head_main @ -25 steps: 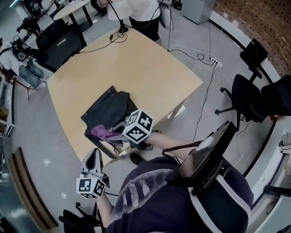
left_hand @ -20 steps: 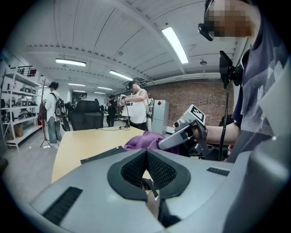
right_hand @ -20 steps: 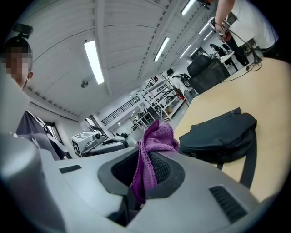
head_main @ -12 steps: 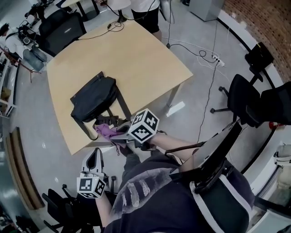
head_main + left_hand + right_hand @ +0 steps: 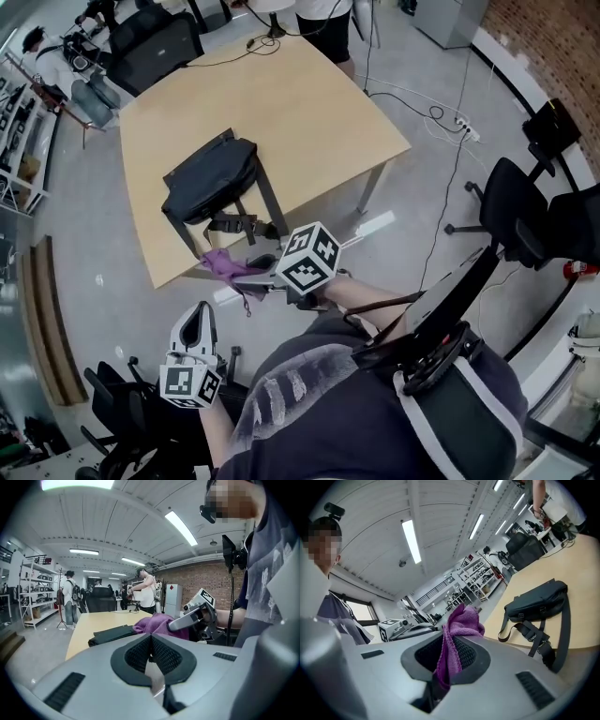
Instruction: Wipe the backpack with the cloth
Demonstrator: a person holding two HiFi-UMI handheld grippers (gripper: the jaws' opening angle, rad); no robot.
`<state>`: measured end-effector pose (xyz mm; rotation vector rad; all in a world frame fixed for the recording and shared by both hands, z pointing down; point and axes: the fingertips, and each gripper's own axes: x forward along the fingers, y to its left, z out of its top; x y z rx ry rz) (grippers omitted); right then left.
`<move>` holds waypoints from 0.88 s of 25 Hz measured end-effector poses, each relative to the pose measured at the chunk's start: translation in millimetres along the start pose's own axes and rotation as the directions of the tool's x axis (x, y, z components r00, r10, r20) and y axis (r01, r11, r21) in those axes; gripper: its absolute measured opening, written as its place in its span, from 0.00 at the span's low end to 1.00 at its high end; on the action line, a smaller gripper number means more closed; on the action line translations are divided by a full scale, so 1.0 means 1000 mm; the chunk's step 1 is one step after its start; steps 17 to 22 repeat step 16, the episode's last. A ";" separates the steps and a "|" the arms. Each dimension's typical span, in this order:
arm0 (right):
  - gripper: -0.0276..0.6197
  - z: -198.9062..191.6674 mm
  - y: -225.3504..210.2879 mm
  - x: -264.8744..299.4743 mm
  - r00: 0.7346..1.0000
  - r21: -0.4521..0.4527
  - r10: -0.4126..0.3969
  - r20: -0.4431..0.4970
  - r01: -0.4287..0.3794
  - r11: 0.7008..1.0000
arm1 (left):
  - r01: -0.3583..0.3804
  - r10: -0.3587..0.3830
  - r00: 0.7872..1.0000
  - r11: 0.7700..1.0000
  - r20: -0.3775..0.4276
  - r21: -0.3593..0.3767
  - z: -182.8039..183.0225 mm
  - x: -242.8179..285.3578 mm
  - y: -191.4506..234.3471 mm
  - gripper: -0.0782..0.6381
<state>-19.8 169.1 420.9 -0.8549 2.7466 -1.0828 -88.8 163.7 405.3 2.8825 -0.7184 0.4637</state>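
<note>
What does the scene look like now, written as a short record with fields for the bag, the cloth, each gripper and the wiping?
backpack: black fabric backpack lies on the light wooden table; its straps hang over the near edge
cloth: purple fabric cloth, pinched in the right gripper
left gripper: jaws together, nothing between them
wiping: cloth is off the backpack's body, beyond the table's near edge

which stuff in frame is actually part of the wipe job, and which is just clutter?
In the job:
- backpack, lying on the table
- purple cloth, clamped in the right gripper
- left gripper, shut and empty, off to the side of the table

Just lying about:
- office chair
- power strip on the floor
</note>
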 end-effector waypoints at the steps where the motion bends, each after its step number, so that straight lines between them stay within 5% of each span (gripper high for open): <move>1: 0.09 0.000 0.009 0.002 1.000 -0.013 -0.002 0.012 0.002 1.000 | -0.003 0.003 1.000 1.000 0.007 0.001 -0.001 -0.008 0.001 0.12; 10: 0.09 -0.024 0.105 0.044 0.997 -0.108 -0.016 0.069 0.024 0.994 | -0.009 0.016 0.996 0.997 0.090 -0.073 -0.033 -0.111 0.009 0.12; 16: 0.09 -0.068 0.162 0.064 0.994 -0.095 -0.061 0.093 0.070 0.993 | 0.034 -0.023 0.993 0.995 0.112 -0.095 -0.059 -0.178 -0.004 0.12; 22: 0.09 -0.068 0.162 0.064 0.994 -0.095 -0.061 0.093 0.070 0.993 | 0.034 -0.023 0.993 0.995 0.112 -0.095 -0.059 -0.178 -0.004 0.12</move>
